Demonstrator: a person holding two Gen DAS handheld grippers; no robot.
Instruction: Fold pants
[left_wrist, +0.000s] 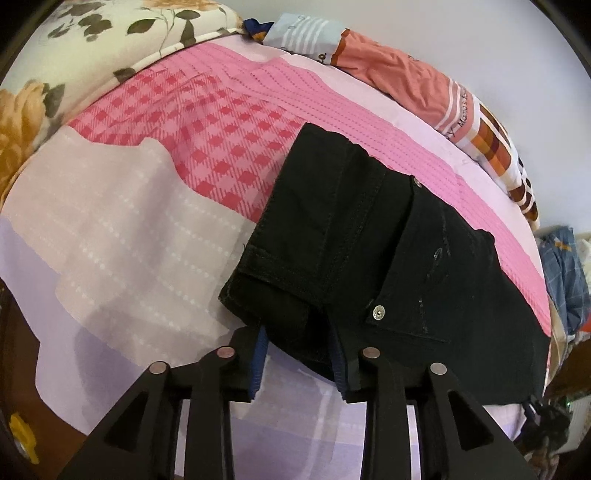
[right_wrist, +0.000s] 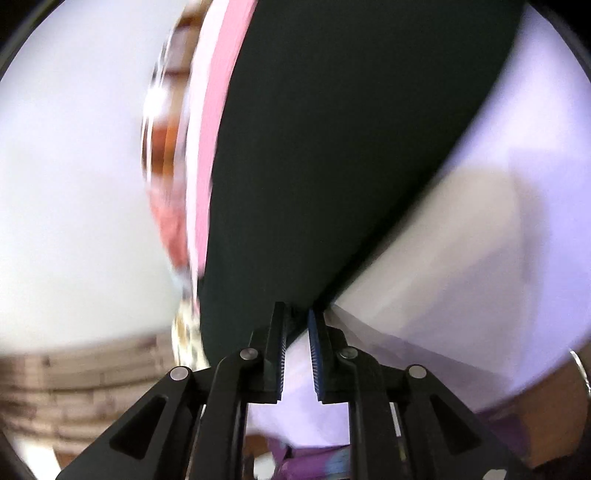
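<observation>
The black pants (left_wrist: 373, 236) lie folded into a thick bundle on the pink and lilac bedsheet (left_wrist: 122, 229), with a pocket rivet and a button facing up. My left gripper (left_wrist: 300, 360) points steeply down at the bundle's near edge. That folded edge sits between its blue pads (left_wrist: 259, 354), and the jaws stand apart around it without clearly squeezing it. In the blurred right wrist view the pants (right_wrist: 325, 147) fill the middle. My right gripper (right_wrist: 298, 325) has its jaws slightly apart, with a thin corner of the black cloth at its fingertips.
A floral pillow (left_wrist: 92, 48) lies at the bed's far left. Folded orange and striped clothes (left_wrist: 399, 70) are piled along the far edge by the white wall. More clothing (left_wrist: 565, 273) hangs off the bed's right side. A wicker basket (right_wrist: 85, 391) shows at the lower left.
</observation>
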